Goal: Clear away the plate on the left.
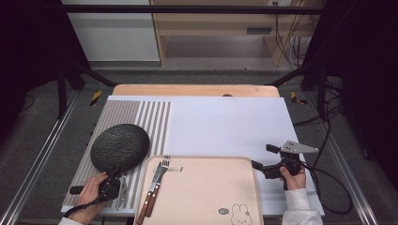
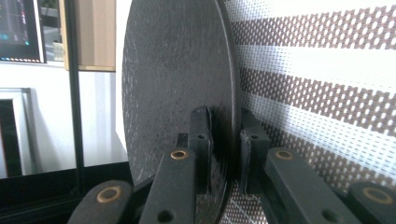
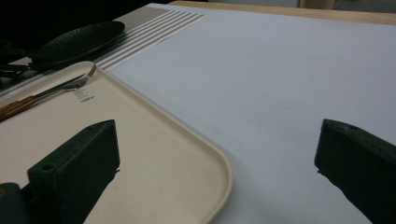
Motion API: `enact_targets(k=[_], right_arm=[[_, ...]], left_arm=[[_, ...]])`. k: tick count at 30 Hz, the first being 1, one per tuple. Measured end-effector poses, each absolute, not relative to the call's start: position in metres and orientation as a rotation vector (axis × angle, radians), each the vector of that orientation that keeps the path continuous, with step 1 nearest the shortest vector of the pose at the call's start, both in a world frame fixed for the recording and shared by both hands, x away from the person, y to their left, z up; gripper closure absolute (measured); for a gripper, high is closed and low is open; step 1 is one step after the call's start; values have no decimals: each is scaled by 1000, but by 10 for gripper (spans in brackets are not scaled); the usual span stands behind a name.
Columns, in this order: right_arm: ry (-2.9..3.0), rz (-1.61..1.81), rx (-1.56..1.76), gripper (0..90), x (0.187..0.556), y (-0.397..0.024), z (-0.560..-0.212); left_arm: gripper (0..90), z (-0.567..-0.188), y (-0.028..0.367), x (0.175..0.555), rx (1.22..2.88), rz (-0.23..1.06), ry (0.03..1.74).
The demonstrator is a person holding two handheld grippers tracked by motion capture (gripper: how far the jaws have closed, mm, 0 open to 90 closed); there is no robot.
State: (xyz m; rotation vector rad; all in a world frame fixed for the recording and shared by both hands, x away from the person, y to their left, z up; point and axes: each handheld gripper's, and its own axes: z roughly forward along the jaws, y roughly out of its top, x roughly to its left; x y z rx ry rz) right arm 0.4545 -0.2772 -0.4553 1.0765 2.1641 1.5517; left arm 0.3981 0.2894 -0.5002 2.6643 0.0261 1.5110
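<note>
A: Your left gripper clamps the near rim of the black plate; the plate stands on edge, reaching straight away from the jaws.

B: Your right gripper gapes wide, holding nothing.

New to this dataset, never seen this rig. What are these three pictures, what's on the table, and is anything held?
No robot arm here: a person holds a two-jaw handheld tool in each hand. The high view looks down on the table from above; the other two pictures come from cameras riding on each tool, looking along its black jaws.

On the table lie a white mat, a grey-striped woven placemat and a beige plastic tray with a rabbit print, which carries wooden-handled forks.

The left gripper has its jaws clamped on the rim of a round, dark, textured plate, which the left gripper view shows edge-on between them. The right gripper is open, holding nothing, beside the tray's right edge.
</note>
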Motion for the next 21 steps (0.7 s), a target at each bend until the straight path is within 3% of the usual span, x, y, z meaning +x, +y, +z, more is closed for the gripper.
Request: enact_targets(k=[21], right_arm=[[2163,1550,1078,3,455,-277,-456]], left_arm=[[832,-506,290,396,2621,1605,-65]])
